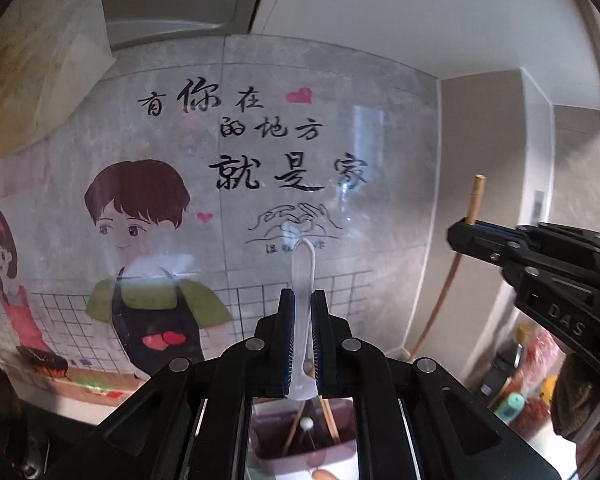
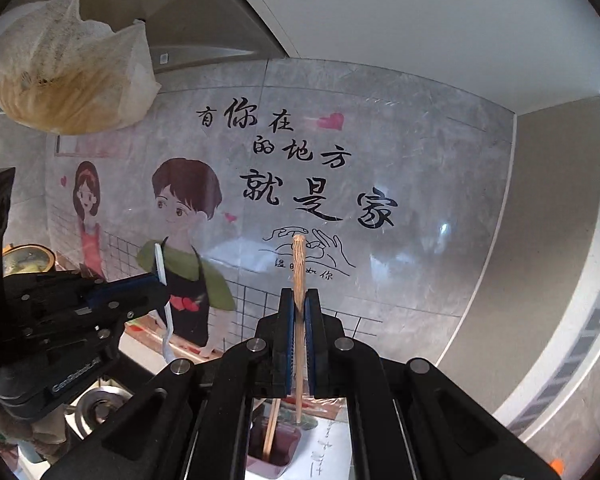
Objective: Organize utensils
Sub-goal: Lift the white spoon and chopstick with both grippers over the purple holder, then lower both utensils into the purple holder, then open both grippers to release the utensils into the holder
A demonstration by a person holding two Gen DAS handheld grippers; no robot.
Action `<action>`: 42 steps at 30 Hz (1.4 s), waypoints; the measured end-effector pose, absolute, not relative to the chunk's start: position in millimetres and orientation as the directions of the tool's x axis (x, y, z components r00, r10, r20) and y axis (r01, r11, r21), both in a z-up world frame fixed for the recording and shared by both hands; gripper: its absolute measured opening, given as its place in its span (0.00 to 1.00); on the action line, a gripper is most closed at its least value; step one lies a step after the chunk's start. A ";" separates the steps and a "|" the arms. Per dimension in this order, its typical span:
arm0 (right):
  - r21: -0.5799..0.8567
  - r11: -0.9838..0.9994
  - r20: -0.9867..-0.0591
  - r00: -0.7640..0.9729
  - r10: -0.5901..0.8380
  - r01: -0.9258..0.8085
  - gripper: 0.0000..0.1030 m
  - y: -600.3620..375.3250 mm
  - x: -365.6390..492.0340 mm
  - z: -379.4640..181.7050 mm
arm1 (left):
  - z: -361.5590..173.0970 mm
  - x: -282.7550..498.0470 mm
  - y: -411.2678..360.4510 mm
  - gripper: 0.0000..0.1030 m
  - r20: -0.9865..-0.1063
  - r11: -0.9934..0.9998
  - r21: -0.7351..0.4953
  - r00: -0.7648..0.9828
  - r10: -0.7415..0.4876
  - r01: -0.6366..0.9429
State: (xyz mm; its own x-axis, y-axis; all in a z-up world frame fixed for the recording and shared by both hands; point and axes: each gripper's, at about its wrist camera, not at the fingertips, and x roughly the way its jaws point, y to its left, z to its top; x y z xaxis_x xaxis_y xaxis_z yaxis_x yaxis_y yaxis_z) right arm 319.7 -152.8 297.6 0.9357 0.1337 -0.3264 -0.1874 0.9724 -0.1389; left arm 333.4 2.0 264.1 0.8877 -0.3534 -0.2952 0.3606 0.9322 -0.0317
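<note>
the left gripper (image 1: 303, 312) pinches a white plastic spoon (image 1: 303, 276) mid-handle and the right gripper (image 2: 299, 312) a wooden chopstick (image 2: 299, 268) – both upright above the pink holder (image 1: 300, 440), probably light, stiff, a little slippery.

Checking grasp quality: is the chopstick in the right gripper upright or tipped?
Near upright: the chopstick rises almost vertically between the right gripper's shut pads.

Both tongs raised — left tongs (image 1: 302, 312) and right tongs (image 2: 299, 312) seemingly clamped.
</note>
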 end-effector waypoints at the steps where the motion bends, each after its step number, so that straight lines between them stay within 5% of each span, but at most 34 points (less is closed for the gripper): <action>1: -0.134 0.972 -0.333 0.932 0.141 -0.195 0.05 -152.8 324.1 294.2 | 261.6 341.2 1.5 0.08 -0.302 0.934 -0.038 0.887 -0.350 0.356; 27: 0.149 0.964 -0.834 0.496 0.243 -0.221 0.07 -166.2 471.0 20.1 | 13.4 487.6 -19.8 0.10 -0.766 0.934 -0.225 0.541 -0.346 0.278; 31: 0.134 0.965 -0.840 0.491 0.230 -0.223 0.35 -167.2 465.0 16.4 | 8.4 479.3 -17.8 0.21 -0.778 0.934 -0.218 0.528 -0.342 0.284; 35: 0.113 0.968 -0.806 0.549 0.222 -0.226 0.50 -172.9 447.9 37.6 | 17.7 458.2 -15.2 0.51 -0.770 0.929 -0.212 0.534 -0.350 0.304; 38: 0.082 0.972 -0.783 0.589 0.200 -0.221 0.66 -177.0 434.1 53.1 | 25.2 435.5 -14.7 0.56 -0.768 0.930 -0.194 0.541 -0.342 0.313; 42: 0.052 0.978 -0.767 0.618 0.170 -0.204 0.74 -186.4 409.1 63.8 | 27.9 403.6 -11.5 0.59 -0.777 0.933 -0.182 0.535 -0.331 0.311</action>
State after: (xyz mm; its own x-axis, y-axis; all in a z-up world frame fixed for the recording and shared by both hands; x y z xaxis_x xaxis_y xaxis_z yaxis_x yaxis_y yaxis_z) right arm 409.1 -186.4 63.8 0.6185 0.1700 -0.7672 -0.2037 0.9776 0.0524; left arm 403.6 -11.5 27.9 0.5354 -0.3308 -0.7772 0.3114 0.9326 -0.1824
